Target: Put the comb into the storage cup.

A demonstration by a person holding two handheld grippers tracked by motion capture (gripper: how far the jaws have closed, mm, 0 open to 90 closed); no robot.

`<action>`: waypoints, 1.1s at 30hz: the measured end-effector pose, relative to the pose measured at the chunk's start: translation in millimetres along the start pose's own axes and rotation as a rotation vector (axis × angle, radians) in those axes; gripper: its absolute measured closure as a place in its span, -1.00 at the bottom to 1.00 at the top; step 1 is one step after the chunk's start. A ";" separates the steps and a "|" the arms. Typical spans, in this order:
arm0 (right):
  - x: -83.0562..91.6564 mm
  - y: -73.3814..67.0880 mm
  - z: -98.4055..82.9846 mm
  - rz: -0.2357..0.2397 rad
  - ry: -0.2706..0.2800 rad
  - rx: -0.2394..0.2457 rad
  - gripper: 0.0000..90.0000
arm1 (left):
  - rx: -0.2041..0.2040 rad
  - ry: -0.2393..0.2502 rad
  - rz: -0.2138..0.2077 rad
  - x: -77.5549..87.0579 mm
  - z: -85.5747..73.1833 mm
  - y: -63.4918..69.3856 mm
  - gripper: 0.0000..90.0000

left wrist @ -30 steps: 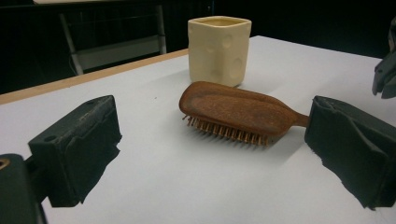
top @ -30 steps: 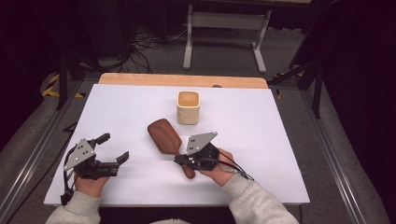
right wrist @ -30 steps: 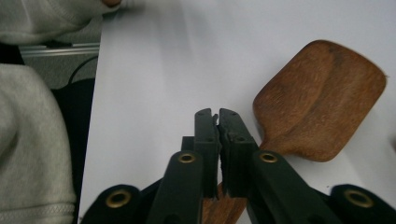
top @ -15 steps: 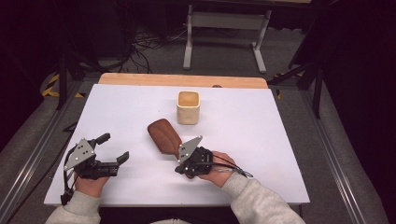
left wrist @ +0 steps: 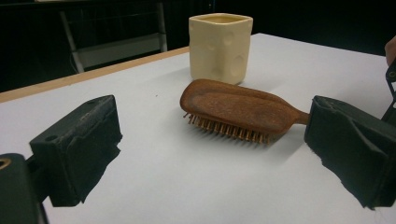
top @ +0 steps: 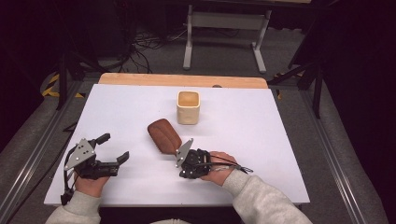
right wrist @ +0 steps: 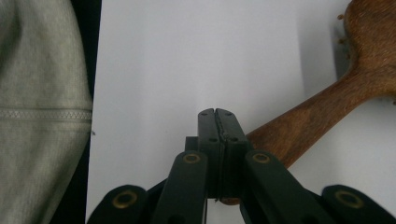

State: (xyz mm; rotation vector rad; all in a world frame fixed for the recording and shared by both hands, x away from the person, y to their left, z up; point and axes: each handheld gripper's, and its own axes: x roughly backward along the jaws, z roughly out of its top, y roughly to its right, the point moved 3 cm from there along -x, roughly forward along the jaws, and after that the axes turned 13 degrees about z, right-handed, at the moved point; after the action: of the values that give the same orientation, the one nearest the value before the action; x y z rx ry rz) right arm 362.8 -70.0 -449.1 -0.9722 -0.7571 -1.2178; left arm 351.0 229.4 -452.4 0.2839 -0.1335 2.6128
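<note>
Left gripper (top: 113, 148) is held low near the worktop's (top: 280, 135) front-left corner, jaws spread wide, nothing between them. Right gripper (right wrist: 217, 114) is seen with jaws pressed flat together and empty, parked beside the brush handle (handle passes just behind the jaws). Wooden hairbrush (left wrist: 233, 108) is laid bristles-down mid-worktop, toward the front edge. Cream cup (top: 188, 107) is stood upright behind it, toward the far edge, not touching.

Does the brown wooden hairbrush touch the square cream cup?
Apart. In the left gripper view, bare white table separates the brown wooden hairbrush from the square cream cup.
</note>
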 end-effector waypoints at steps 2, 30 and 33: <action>-0.6 1.3 -0.2 0.010 -0.028 -0.002 0.99 | 0.002 0.001 0.002 0.2 0.0 0.0 -0.90; 13.1 27.3 -26.0 -0.086 -0.109 -0.080 0.99 | 0.003 -0.004 0.004 0.3 -0.3 -1.0 -0.89; 14.2 31.2 -28.4 -0.102 -0.109 -0.085 0.99 | 0.003 -0.004 0.004 0.4 -0.3 -1.0 -0.89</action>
State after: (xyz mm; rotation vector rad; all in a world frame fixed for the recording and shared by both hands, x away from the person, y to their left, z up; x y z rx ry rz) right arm 395.5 -99.8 -454.3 -1.0877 -0.8545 -1.3024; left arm 351.2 230.5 -452.6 0.2899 -0.1319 2.6167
